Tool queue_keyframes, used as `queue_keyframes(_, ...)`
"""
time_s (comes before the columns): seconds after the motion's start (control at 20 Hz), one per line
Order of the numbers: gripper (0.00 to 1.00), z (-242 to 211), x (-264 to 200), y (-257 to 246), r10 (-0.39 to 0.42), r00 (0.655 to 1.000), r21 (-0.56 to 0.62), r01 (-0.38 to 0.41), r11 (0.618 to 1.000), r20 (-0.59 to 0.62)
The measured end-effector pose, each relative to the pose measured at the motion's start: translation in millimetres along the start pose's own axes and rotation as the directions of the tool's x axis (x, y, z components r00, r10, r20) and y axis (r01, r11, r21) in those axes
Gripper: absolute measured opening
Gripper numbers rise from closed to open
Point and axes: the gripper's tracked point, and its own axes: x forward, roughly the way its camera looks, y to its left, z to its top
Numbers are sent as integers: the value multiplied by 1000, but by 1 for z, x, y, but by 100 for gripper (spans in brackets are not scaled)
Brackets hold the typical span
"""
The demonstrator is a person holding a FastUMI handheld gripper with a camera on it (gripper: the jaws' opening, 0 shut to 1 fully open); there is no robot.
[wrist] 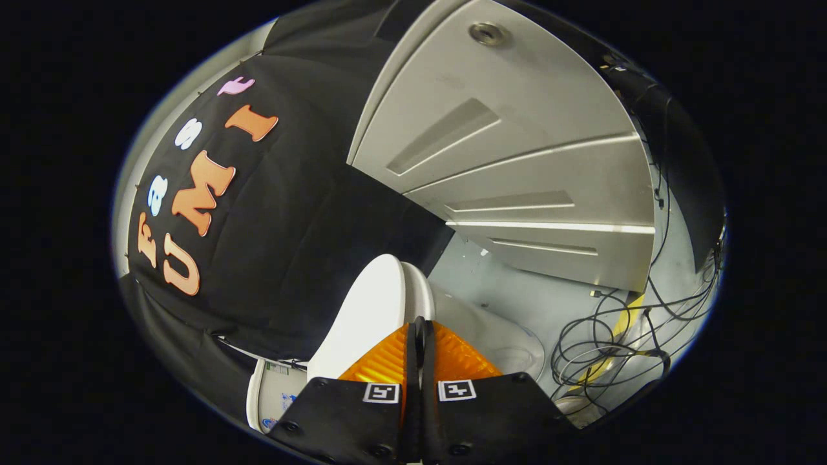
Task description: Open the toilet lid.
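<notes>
The gripper (420, 329) is seen at the bottom centre of the frame, its two fingers (387, 361) brought together with only a thin dark seam between them; nothing is held between the fingers.

Just ahead of the fingertips, slightly left of centre, the toilet lid (365, 316) is seen raised, a white rounded panel standing on edge. Directly behind it, to its right, a second white edge, apparently the seat (420, 294), is seen close against it. To the right of the fingers the pale curved bowl (510, 342) is seen, its inside only partly visible. At the lower left, beside the lid, part of the white cistern (274, 394) with a label is visible.

In the lower right a tangle of dark cables (607, 342) is spread over the pale floor (517, 290), with a yellow strip (620, 323) running among them.

The upper right is taken up by a grey panelled door or wall (517, 148), with a round metal fitting (489, 33) near its top. The upper left and centre are covered by the booth's black cloth wall (291, 213), which hangs just behind the lid.
</notes>
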Motion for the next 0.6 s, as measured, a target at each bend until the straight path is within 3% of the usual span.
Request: queue_keyframes(0.6, 8, 29, -18, 71, 13, 999, -169, -4, 986, 47)
